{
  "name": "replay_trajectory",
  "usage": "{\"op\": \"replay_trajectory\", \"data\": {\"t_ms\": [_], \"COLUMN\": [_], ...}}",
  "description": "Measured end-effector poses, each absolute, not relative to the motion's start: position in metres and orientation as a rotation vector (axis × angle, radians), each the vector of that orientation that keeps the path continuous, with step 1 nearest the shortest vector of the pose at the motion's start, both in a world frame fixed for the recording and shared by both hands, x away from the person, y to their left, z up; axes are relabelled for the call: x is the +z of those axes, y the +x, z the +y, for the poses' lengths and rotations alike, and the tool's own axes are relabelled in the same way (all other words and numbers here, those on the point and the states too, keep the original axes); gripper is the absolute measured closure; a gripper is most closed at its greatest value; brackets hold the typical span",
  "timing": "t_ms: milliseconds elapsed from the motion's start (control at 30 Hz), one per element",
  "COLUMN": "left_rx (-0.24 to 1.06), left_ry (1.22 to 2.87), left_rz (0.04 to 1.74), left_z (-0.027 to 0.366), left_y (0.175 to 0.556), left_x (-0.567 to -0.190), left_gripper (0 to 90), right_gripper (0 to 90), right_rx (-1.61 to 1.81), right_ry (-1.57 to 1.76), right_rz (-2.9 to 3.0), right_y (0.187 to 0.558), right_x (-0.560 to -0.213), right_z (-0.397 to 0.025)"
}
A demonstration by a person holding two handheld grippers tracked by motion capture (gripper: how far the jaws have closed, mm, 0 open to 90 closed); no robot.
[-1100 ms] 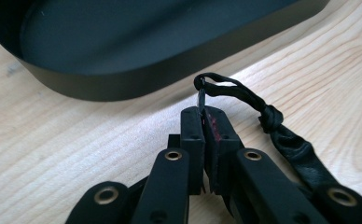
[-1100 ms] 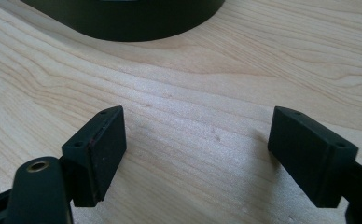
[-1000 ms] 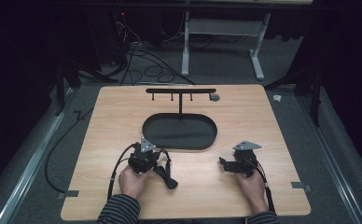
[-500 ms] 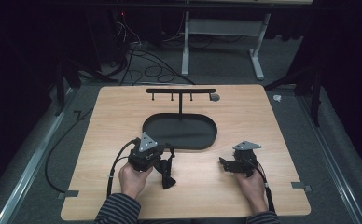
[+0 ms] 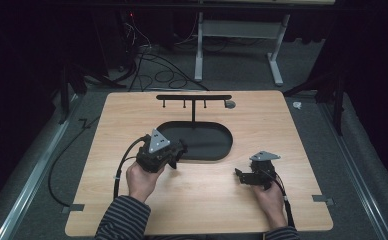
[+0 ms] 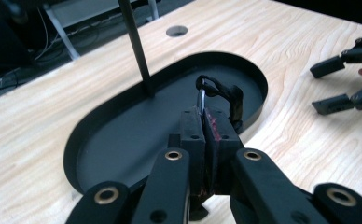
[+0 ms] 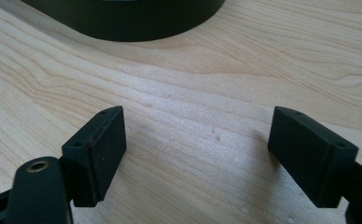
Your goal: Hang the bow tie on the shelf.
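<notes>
1. Clamping a small black strap with a metal ring (image 6: 215,93), the left gripper (image 5: 178,150) has its jaws pressed together over the near left rim of the black oval tray (image 5: 217,150).
2. Resting on the table (image 5: 302,125) to the right, the right gripper (image 5: 242,176) has its jaws wide apart, holding nothing.

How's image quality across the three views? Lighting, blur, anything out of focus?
High view: table evenly lit, surroundings nearly black, slightly soft. Left gripper view: near jaws of the left gripper blurred, wood grain beyond fairly crisp, black tray shows little detail. Right gripper view: right gripper jaws soft, grain sharp, faint shadow by one jaw, no glare.
</notes>
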State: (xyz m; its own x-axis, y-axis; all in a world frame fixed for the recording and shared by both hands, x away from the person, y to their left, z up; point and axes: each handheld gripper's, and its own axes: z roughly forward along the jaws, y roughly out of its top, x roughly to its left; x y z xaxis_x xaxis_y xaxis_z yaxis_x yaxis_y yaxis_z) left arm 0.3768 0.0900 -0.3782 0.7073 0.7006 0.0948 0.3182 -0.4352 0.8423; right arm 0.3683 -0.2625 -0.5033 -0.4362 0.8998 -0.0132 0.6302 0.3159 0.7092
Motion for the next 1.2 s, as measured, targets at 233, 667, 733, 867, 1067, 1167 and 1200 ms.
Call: {"op": "replay_trajectory", "data": {"t_ms": [233, 667, 733, 867, 1067, 1167, 1200], "left_rx": [0.569, 0.573, 0.570, 0.571, 0.564, 0.563, 0.556], "left_ry": [2.035, 2.026, 2.019, 2.018, 2.010, 2.002, 2.000], "left_rz": [0.768, 0.775, 0.777, 0.778, 0.778, 0.782, 0.786], "left_z": [0.087, 0.080, 0.078, 0.076, 0.073, 0.072, 0.072], "left_y": [0.386, 0.405, 0.407, 0.411, 0.418, 0.421, 0.423], "left_x": [-0.368, -0.365, -0.365, -0.364, -0.361, -0.360, -0.359], "left_gripper": [86.9, 86.8, 86.8, 86.8, 86.8, 86.8, 86.8], "right_gripper": [20.5, 20.5, 20.5, 20.5, 20.5, 20.5, 20.5], "right_rx": [0.896, 0.896, 0.896, 0.896, 0.896, 0.896, 0.896], "right_ry": [1.356, 1.356, 1.356, 1.356, 1.356, 1.356, 1.356], "right_rz": [2.181, 2.181, 2.182, 2.182, 2.182, 2.182, 2.182], "right_y": [0.368, 0.368, 0.368, 0.368, 0.368, 0.368, 0.368], "right_x": [-0.503, -0.503, -0.503, -0.503, -0.503, -0.503, -0.503], "right_z": [-0.262, -0.262, -0.262, -0.262, -0.262, -0.262, -0.262]}}
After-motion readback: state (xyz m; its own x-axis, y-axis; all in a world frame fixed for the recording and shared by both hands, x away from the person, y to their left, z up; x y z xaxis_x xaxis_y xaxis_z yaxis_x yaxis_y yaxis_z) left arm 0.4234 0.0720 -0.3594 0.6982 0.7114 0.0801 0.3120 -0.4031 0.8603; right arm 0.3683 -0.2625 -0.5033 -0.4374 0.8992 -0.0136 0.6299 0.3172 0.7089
